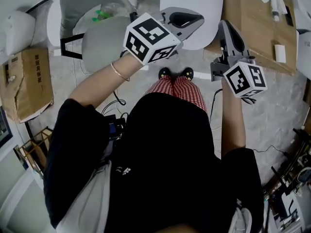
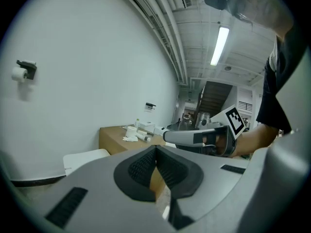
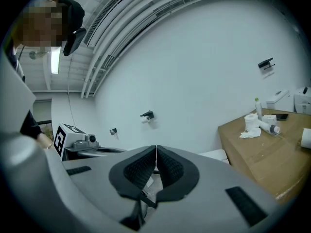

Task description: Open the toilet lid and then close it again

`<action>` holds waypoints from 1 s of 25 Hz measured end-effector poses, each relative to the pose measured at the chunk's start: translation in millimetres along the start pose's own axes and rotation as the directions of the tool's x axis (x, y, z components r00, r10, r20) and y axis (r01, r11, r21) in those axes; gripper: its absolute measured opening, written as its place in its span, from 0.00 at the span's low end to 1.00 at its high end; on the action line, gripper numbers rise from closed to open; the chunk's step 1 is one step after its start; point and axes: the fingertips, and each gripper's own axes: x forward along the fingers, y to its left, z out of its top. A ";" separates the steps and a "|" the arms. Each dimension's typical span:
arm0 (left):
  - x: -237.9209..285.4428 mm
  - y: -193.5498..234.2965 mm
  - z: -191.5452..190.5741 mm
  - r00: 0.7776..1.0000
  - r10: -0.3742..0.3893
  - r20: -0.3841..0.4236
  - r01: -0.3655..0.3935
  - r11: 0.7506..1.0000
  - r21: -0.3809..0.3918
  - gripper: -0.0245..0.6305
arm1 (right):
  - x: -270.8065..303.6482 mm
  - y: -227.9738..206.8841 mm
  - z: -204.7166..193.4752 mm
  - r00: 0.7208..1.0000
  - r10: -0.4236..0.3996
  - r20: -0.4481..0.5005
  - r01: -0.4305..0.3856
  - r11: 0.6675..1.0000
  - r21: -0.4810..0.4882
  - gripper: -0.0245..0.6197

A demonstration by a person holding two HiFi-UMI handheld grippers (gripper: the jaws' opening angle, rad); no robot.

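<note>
Pads on the left gripper (image 2: 156, 150) press together at their tips with nothing between them; it is clenched on air. The right gripper (image 3: 156, 154) is clenched the same way, its pads meeting along a thin line, nothing caught in them. In the head view both are held out in front of the person at about the same height, each pointing forward, the left one over the near edge of the toilet (image 1: 206, 8) and the right one just to its right.

The toilet stands right ahead of the person's feet, a smooth white rounded shape seen from above, its lid lying down flat. To its right runs a brown tabletop (image 1: 257, 33) that carries toilet-paper rolls (image 3: 251, 119) and a small bottle (image 3: 256, 106). To the toilet's left sits a clear bag (image 1: 109, 11) with green things inside; what they are is too small to tell. Farther left, on the floor, lies a cardboard box (image 1: 29, 81), its flaps folded over, its contents hidden.
</note>
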 end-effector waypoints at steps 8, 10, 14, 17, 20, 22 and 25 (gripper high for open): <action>-25.6 21.4 21.2 0.999 0.035 0.008 -0.035 0.999 0.019 0.04 | 5.6 9.6 11.7 1.000 0.015 0.024 -0.015 1.000 -0.004 0.07; -31.0 27.2 31.0 0.999 0.044 0.021 -0.045 0.999 0.028 0.04 | 8.0 12.2 13.5 0.999 0.016 0.031 -0.016 1.000 0.001 0.07; -39.3 35.9 49.4 0.997 0.053 0.056 -0.054 0.998 0.013 0.04 | 12.4 16.8 20.8 0.999 0.021 0.049 -0.021 1.000 -0.002 0.07; -40.0 38.2 60.0 0.995 0.064 0.073 -0.066 0.997 0.028 0.04 | 11.5 18.2 27.8 0.998 0.024 0.066 -0.023 1.000 -0.007 0.07; -39.0 30.8 62.7 0.995 0.065 0.071 -0.070 0.995 0.072 0.04 | 8.0 19.9 29.1 0.997 0.024 0.074 -0.024 1.000 -0.005 0.07; -38.0 25.2 63.6 0.995 0.065 0.071 -0.072 0.993 0.099 0.04 | 6.0 21.1 31.1 0.997 0.024 0.078 -0.024 1.000 -0.006 0.07; -36.3 18.9 66.5 0.995 0.063 0.075 -0.072 0.990 0.123 0.04 | 1.4 23.4 38.5 0.995 0.023 0.092 -0.022 1.000 -0.018 0.07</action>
